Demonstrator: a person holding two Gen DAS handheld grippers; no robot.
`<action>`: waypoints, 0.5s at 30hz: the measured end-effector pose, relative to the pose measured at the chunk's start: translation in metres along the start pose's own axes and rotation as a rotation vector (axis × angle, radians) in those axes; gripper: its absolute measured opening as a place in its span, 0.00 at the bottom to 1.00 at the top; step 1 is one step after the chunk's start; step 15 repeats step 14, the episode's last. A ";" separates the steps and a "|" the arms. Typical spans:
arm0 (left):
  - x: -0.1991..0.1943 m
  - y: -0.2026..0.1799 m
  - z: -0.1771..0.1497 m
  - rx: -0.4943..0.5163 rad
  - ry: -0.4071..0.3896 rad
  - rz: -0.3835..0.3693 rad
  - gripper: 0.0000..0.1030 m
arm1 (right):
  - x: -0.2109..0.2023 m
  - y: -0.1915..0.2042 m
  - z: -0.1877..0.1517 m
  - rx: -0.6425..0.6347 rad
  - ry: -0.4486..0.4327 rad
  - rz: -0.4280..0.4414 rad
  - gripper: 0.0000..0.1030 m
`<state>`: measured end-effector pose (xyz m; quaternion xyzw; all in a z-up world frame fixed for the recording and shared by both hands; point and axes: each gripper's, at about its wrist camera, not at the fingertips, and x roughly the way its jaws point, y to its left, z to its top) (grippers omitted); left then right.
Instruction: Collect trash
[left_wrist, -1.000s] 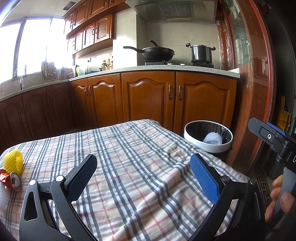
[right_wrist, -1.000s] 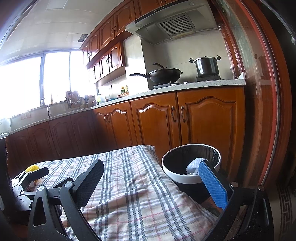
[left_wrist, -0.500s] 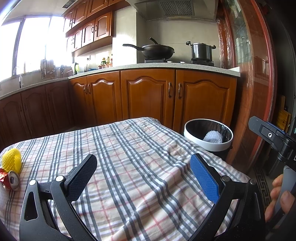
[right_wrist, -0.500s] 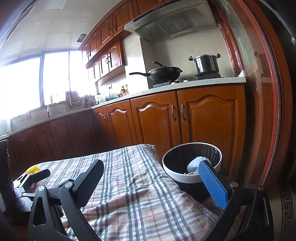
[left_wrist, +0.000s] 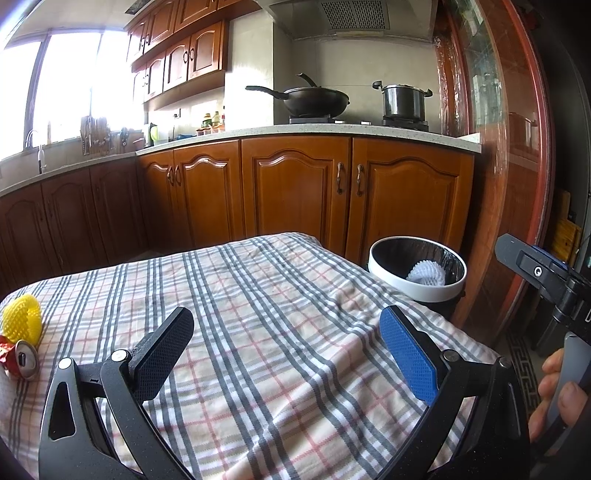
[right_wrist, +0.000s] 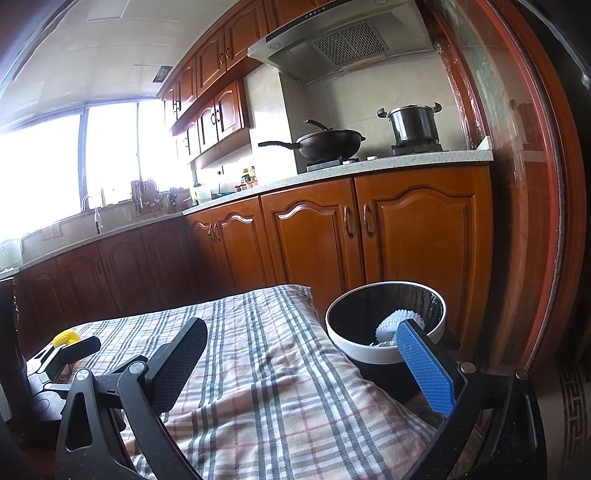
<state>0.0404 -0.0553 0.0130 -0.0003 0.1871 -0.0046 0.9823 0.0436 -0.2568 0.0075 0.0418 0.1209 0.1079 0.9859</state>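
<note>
The trash bin (left_wrist: 417, 284), at right of the frame, contains white foam netting (left_wrist: 426, 272). The left gripper (left_wrist: 286, 349) and right gripper (right_wrist: 301, 354) are both spread wide, holding nothing.

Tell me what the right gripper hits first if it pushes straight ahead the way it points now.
Probably nothing nearby. The right gripper is open and empty, aimed over the far corner of the checked tablecloth, left of the trash bin. It would likely pass above the cloth toward the wooden cabinet doors, though depth is unclear.
</note>
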 end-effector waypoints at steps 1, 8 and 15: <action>0.000 0.000 0.000 0.000 -0.001 0.000 1.00 | 0.000 0.000 0.000 0.001 0.000 0.001 1.00; 0.000 -0.001 0.001 -0.004 0.007 0.000 1.00 | 0.003 0.000 0.000 0.000 0.003 0.003 1.00; 0.002 0.002 0.004 -0.015 0.017 -0.001 1.00 | 0.008 0.001 0.001 0.002 0.028 0.003 1.00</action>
